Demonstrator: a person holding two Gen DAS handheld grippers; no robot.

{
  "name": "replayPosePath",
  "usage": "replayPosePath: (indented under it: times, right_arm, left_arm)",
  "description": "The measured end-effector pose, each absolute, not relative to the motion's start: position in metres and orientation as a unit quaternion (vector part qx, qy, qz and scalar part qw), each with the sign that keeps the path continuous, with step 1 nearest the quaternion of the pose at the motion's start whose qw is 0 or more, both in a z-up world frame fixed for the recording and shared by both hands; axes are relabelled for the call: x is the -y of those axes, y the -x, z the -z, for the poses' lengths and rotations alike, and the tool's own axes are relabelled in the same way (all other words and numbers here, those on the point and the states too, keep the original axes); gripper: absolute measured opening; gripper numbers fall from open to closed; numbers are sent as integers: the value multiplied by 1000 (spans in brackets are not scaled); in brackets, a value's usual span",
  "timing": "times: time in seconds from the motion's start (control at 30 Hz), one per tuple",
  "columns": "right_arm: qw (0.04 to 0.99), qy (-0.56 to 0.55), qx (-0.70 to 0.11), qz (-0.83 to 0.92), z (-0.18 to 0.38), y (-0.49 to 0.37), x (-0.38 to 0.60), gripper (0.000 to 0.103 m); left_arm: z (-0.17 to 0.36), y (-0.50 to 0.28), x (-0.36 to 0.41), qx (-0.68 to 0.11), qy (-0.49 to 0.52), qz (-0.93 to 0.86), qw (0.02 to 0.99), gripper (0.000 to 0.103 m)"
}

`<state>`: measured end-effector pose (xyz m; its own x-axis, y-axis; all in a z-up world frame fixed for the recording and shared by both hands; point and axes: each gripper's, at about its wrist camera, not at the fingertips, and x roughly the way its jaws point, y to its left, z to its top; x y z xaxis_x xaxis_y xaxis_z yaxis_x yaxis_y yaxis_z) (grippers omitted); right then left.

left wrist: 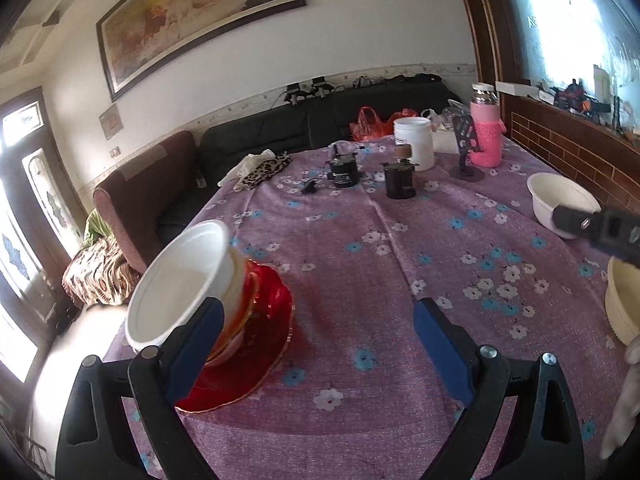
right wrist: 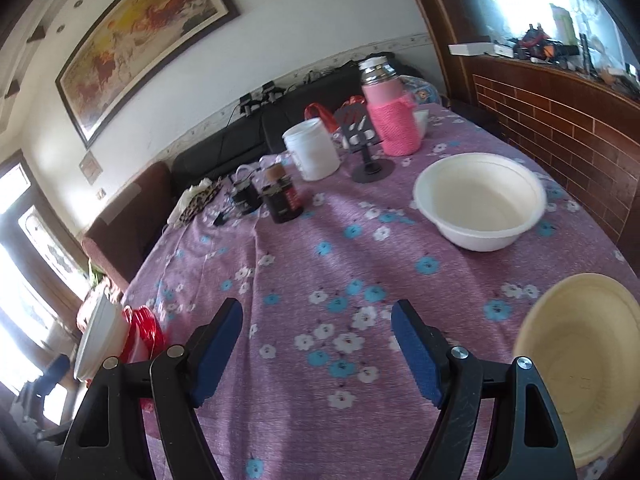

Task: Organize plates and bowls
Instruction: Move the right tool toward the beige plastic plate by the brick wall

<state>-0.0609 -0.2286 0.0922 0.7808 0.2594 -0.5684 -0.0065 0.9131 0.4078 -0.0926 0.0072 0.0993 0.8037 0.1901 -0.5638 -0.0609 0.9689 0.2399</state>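
A white bowl (left wrist: 180,280) sits tilted on a stack of red plates (left wrist: 256,360) near the table's left edge, just behind my left gripper's left finger. My left gripper (left wrist: 320,320) is open over the bare floral cloth with nothing between its pads. The same stack (right wrist: 104,340) shows at the left of the right wrist view. A second white bowl (right wrist: 480,200) stands upright at the far right, and a cream bowl (right wrist: 580,360) lies close on the right. My right gripper (right wrist: 318,320) is open and holds nothing. Its tip (left wrist: 592,228) shows in front of the far white bowl (left wrist: 560,200).
At the table's far end stand a white jar (right wrist: 312,148), a pink flask (right wrist: 390,120), a phone stand (right wrist: 368,152) and dark jars (right wrist: 282,200). A patterned cloth (left wrist: 260,170) lies far left. A dark sofa (left wrist: 320,120) and a brick ledge (right wrist: 560,140) border the table.
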Motion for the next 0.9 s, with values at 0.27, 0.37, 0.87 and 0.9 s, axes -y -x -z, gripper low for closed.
replayPosePath:
  times: [0.27, 0.37, 0.87, 0.9]
  right_arm:
    - [950, -173, -261, 0, -109, 106, 291, 87]
    - [953, -159, -256, 26, -108, 120, 315, 97]
    - [895, -281, -317, 138, -41, 177, 469, 99]
    - [894, -284, -320, 136, -40, 177, 472, 98]
  left_arm:
    - [-82, 80, 7, -337, -103, -36, 935, 95]
    - [-79, 77, 8, -350, -78, -7, 933, 95]
    - [-81, 51, 93, -385, -18, 144, 912, 95]
    - [-79, 48, 102, -393, -11, 159, 906, 95]
